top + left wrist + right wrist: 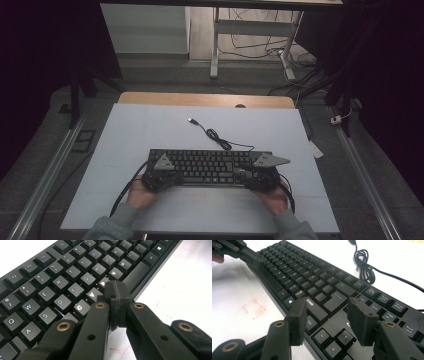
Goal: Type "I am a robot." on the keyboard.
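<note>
A black keyboard (pixel 210 166) lies across the middle of the white mat, with its USB cable (pixel 216 135) coiled loosely behind it. At the keyboard's left front my left gripper (pixel 165 173) is shut with nothing in it. In the left gripper view its closed tips (pixel 116 293) sit just above the bottom letter row (pixel 91 296), by the V and B keys. My right gripper (pixel 258 175) is at the keyboard's right front. Its jaws (pixel 327 307) stand open over the Ctrl and arrow keys (pixel 333 338), and nothing is gripped. The left gripper (pixel 235 248) appears far off in the right gripper view.
The white mat (pixel 150 130) covers a wooden table whose far edge (pixel 200 98) shows. A faint red square mark (pixel 253 308) is drawn on the mat in front of the keyboard. The cable's plug (pixel 192 120) lies toward the far side. Metal rails (pixel 55 165) run along both sides of the table.
</note>
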Demonstrator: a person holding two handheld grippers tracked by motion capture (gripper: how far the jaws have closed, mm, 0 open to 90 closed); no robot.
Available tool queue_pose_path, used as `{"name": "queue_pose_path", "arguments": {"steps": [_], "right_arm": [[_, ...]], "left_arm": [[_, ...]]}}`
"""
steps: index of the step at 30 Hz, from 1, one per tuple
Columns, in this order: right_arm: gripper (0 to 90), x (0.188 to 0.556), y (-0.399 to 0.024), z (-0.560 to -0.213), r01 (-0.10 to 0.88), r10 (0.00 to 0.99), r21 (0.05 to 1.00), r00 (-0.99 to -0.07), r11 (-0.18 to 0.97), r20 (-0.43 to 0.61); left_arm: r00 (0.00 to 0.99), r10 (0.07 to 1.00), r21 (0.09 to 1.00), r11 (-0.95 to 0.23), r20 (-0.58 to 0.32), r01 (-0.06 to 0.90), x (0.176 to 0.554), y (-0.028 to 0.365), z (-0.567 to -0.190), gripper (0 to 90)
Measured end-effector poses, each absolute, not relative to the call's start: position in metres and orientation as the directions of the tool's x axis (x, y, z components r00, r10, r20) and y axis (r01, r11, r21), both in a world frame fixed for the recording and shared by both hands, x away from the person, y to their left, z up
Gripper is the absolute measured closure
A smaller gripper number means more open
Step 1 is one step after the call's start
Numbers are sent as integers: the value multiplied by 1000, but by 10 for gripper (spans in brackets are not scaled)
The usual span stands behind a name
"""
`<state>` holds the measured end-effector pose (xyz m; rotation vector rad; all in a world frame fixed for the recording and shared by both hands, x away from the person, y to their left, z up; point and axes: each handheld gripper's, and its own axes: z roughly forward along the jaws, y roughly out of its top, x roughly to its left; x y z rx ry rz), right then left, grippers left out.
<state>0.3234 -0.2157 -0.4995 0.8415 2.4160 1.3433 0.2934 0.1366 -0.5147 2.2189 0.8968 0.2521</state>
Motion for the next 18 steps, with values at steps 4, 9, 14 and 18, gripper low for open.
{"name": "queue_pose_path", "arguments": {"steps": [4,9,14,18], "right_arm": [[500,323,-215,-500,362,594,838,-803,407,58],[498,323,-214,-501,370,594,834,-802,410,64],[498,323,-215,-500,367,592,833,-804,414,59],[498,323,-215,-501,368,595,829,-802,420,55]], "left_arm": [[735,674,681,-503,-78,533,294,136,-517,889],[737,672,671,-513,-74,535,294,134,-520,890],[739,672,663,-531,-51,528,294,131,-523,890],[742,668,670,-524,-60,526,294,132,-522,890]]}}
